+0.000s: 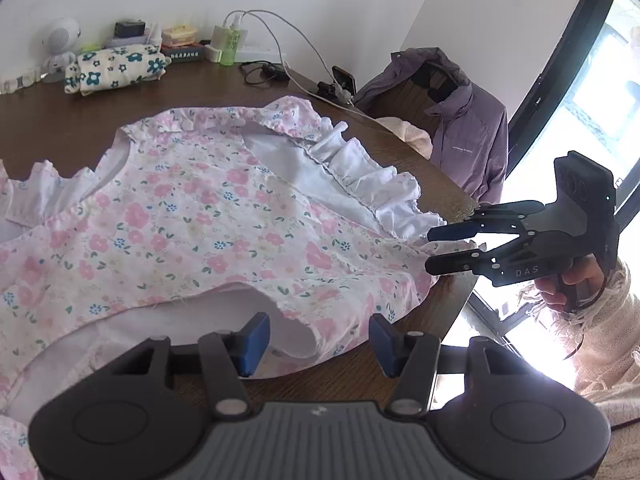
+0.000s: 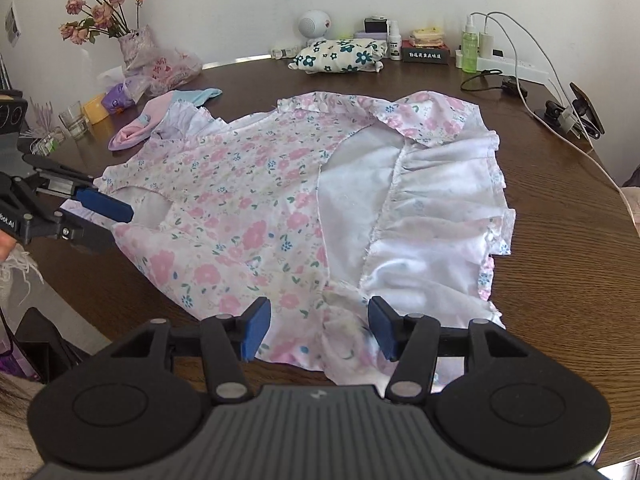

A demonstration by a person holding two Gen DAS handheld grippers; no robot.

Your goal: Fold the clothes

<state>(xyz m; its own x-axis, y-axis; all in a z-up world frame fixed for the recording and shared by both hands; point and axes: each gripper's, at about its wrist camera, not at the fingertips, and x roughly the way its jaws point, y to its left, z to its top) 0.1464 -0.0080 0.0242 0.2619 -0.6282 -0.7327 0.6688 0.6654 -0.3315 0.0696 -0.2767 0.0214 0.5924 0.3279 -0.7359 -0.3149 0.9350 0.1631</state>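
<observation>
A pink flowered dress (image 2: 240,216) lies spread on the brown table (image 2: 560,260), filling the middle of the right wrist view. One side panel is turned back over itself, so the white lining and a gathered ruffle (image 2: 436,216) show at the right of that frame. Its long axis runs from the lower middle of the frame up toward the upper left.

The right tongs (image 2: 318,330) stand wide, their blue pads just over the near hem at the bottom of the frame, holding nothing. The left tongs (image 1: 314,344) are also wide and empty, set just above a curved edge of the dress at the lower middle of the left wrist view.

Both sit at the cloth's edge, well apart along it. Whichever edge is gripped, the fold would likely carry across the short width, toward the far side of the table.
</observation>
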